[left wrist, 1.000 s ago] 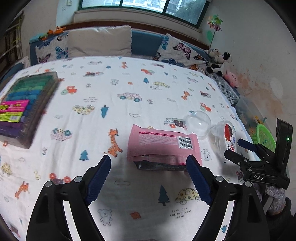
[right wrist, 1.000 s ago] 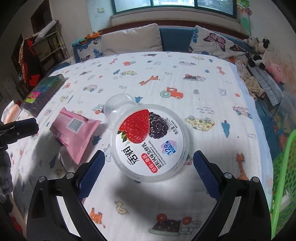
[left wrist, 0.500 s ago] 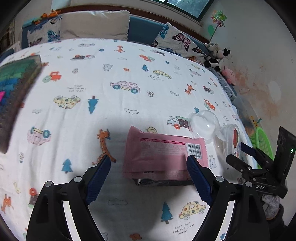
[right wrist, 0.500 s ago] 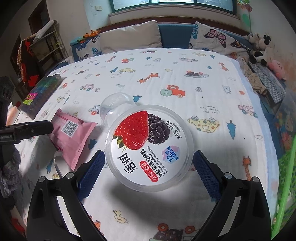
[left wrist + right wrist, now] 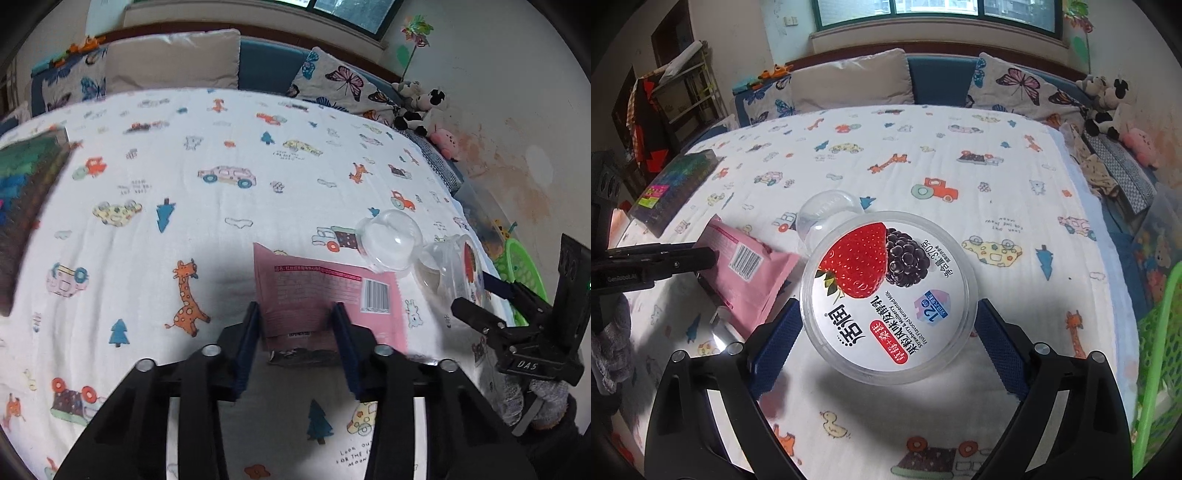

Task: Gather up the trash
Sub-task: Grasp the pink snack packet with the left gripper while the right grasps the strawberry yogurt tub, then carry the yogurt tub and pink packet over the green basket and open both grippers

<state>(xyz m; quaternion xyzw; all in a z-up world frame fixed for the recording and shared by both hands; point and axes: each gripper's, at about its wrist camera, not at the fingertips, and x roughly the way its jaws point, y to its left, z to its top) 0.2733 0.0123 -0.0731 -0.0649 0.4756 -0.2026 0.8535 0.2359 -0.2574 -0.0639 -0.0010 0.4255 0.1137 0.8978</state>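
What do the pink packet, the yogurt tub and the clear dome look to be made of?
Pink packet: thin matte plastic film, probably; it creases between the left gripper's fingers and has a serrated edge. Yogurt tub: clear rigid plastic walls under a glossy printed lid, likely foil or film. Clear dome: thin transparent plastic, with glare and the sheet's print showing through.
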